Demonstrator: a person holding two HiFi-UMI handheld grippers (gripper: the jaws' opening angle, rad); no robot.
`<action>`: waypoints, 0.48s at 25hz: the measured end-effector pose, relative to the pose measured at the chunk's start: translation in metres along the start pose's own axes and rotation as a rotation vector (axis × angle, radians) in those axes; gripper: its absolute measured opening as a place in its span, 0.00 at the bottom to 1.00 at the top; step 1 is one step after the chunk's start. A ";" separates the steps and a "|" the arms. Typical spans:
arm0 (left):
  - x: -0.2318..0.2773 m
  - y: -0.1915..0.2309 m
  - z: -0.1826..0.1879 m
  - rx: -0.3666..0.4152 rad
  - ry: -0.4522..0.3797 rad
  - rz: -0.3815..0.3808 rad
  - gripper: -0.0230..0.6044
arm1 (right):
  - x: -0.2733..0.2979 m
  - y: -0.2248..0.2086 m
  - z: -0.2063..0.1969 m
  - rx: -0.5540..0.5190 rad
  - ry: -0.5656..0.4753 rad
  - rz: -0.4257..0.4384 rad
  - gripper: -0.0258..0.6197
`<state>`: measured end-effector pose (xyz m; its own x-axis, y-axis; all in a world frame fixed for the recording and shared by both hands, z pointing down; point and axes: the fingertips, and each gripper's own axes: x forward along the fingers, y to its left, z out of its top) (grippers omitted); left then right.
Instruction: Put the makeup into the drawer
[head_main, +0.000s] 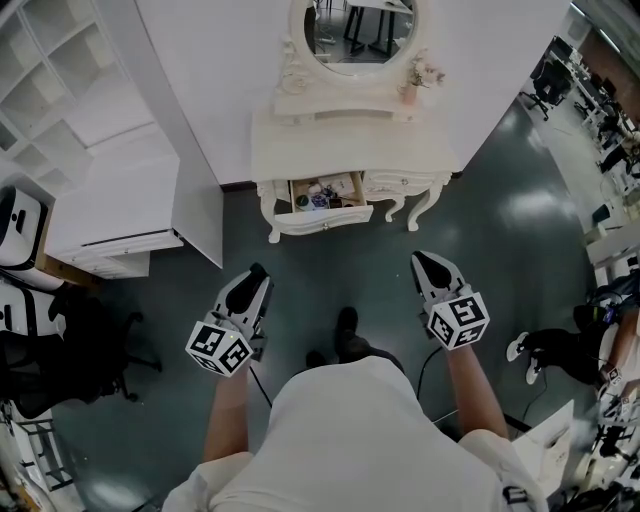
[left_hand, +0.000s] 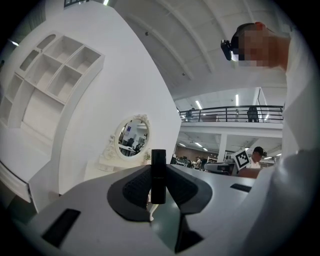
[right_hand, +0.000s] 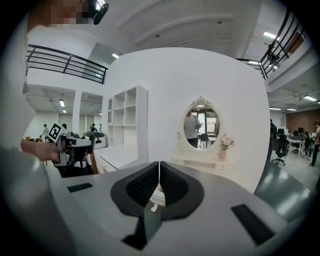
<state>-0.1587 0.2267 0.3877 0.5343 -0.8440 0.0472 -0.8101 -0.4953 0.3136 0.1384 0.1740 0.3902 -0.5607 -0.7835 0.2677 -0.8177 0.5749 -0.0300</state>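
Closest to the lens, at the bottom of the head view, is the person's white shirt (head_main: 350, 440). Above it 2 bare forearms reach up the frame. The left hand-held gripper (head_main: 257, 270) sits left of centre and the right hand-held gripper (head_main: 424, 258) right of centre, both over the dark floor (head_main: 335, 265). At upper centre a white vanity desk (head_main: 300, 135) stands under an oval mirror (head_main: 355, 30). Its left drawer (head_main: 322, 217) is pulled open, with small makeup items (head_main: 322, 195) lying inside. Both grippers are well apart from it.

Left gripper view: the 2 jaws are clamped on a slim black makeup tube (left_hand: 158, 175), which stands upright at lower centre between the dark ribbed pads (left_hand: 136, 189). The mirror shows behind it at centre left, and a white shelf unit (left_hand: 55, 75) at upper left.

Right gripper view: the jaws are pressed together at lower centre, with only a thin seam between the pads (right_hand: 144, 185) and nothing held. The desk and mirror stand right of centre.
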 end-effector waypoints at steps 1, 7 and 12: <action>0.003 0.001 0.000 0.001 0.001 0.001 0.20 | 0.003 -0.001 0.000 0.001 0.001 0.003 0.09; 0.022 0.010 0.004 0.001 0.005 0.022 0.20 | 0.027 -0.013 -0.002 0.010 0.011 0.033 0.09; 0.047 0.023 0.005 -0.008 0.012 0.041 0.20 | 0.056 -0.031 -0.001 0.018 0.020 0.057 0.09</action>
<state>-0.1530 0.1744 0.3919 0.5035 -0.8611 0.0712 -0.8295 -0.4587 0.3185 0.1324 0.1120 0.4069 -0.6043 -0.7444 0.2841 -0.7865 0.6143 -0.0634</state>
